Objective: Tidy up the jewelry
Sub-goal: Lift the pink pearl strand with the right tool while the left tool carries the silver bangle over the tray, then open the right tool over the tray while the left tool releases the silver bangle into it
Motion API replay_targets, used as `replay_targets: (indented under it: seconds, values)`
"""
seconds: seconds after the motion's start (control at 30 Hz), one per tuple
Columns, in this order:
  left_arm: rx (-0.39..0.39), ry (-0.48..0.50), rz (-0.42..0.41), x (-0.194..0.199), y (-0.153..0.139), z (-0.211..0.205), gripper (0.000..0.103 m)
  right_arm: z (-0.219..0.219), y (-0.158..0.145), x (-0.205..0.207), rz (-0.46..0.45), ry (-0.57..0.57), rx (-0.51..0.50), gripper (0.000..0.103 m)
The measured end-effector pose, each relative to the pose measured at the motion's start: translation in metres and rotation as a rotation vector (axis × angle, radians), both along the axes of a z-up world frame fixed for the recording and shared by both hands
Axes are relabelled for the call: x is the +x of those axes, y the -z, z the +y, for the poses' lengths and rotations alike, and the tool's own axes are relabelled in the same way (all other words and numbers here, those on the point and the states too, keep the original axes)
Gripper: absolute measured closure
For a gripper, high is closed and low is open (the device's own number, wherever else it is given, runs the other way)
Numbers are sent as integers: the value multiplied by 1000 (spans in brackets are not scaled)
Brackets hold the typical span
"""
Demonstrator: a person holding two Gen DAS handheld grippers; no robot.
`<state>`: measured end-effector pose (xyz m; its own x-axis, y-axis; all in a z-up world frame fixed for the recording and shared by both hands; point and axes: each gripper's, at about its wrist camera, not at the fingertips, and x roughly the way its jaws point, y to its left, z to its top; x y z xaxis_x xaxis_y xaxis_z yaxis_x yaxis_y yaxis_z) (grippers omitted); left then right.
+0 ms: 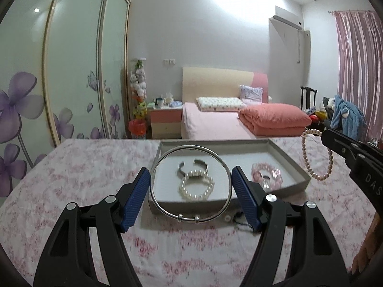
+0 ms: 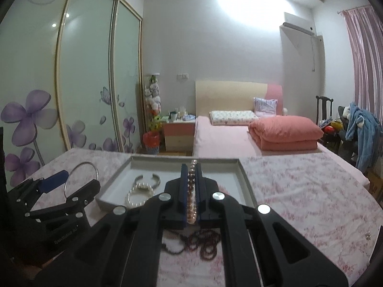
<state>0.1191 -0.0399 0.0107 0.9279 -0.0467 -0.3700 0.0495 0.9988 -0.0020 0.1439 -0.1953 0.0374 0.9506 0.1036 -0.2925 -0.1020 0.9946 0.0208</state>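
Observation:
My left gripper (image 1: pixel 190 169) is shut on a large silver bangle (image 1: pixel 189 219), its blue pads pressing the ring's two sides, held above the near edge of the grey tray (image 1: pixel 289 160). My right gripper (image 2: pixel 191 167) is shut on a strand of pinkish pearls (image 2: pixel 191 191). In the left wrist view that strand (image 1: pixel 308 165) hangs in a loop from the right gripper (image 1: pixel 326 137), just right of the tray. In the tray lie a silver cuff (image 1: pixel 192 165), a white pearl bracelet (image 1: pixel 196 187) and a pink bead bracelet (image 1: pixel 265 174).
The tray rests on a pink floral bedspread (image 1: pixel 83 179). Dark bead strands (image 2: pixel 203 241) lie on the cloth under the right gripper, near the tray's front edge. A small shiny piece (image 2: pixel 368 234) lies far right. A bed and wardrobe stand beyond.

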Motion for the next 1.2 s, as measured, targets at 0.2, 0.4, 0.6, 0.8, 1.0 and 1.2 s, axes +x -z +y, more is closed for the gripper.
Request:
replay_targets:
  seconds: [0.2, 0.4, 0.6, 0.8, 1.0, 1.2]
  values:
    - [10, -6, -33, 12, -2, -1, 33, -1, -5, 17, -25, 14, 5, 97]
    - [10, -6, -28, 28, 3, -3, 33, -3, 0, 36, -17, 24, 8, 97]
    - [7, -4, 2, 49, 11, -6, 32, -2, 6, 57, 0, 27, -1, 97]
    - [7, -1, 30, 67, 19, -8, 32, -5, 17, 85, 39, 31, 14, 97]
    - [15, 7, 64, 89, 26, -12, 32, -9, 28, 112, 93, 30, 48, 97]
    - [8, 18, 117, 106, 35, -16, 32, -11, 42, 133, 154, 24, 73, 97]
